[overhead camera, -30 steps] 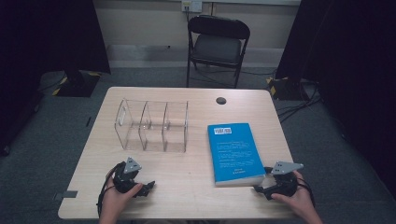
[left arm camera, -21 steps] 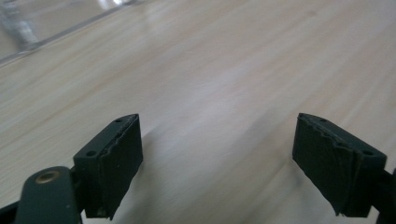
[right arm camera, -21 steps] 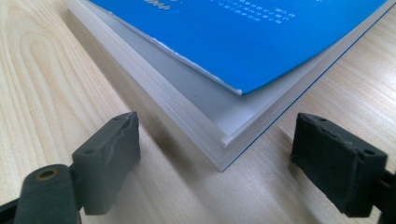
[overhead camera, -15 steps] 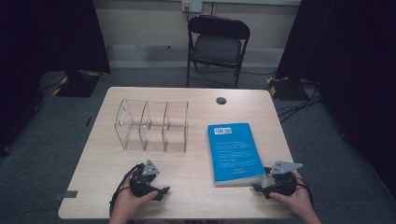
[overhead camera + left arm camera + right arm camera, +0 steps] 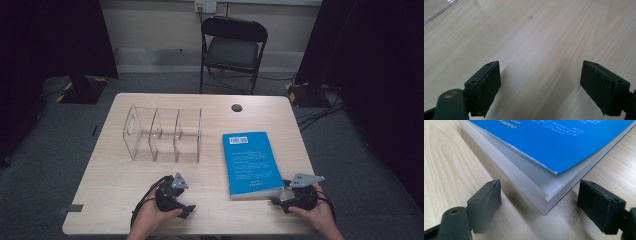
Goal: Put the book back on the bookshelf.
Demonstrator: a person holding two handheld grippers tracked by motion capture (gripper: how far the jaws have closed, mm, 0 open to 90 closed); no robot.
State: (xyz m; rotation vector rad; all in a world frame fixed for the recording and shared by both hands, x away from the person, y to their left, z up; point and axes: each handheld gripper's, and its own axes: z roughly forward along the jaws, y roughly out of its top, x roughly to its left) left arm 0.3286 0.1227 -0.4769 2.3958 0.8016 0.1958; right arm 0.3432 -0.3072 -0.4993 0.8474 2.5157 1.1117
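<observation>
Book [image 5: 251,163] lies flat on the desk [image 5: 210,107]; right claw [image 5: 540,202], jaws narrowing but apart, frames its near corner. Left claw [image 5: 186,207], apart and empty, has slid closer to the book.

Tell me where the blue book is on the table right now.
In the high view the blue book lies flat on the table's right half, just right of the clear divided organizer, its near corner by the right gripper.
</observation>
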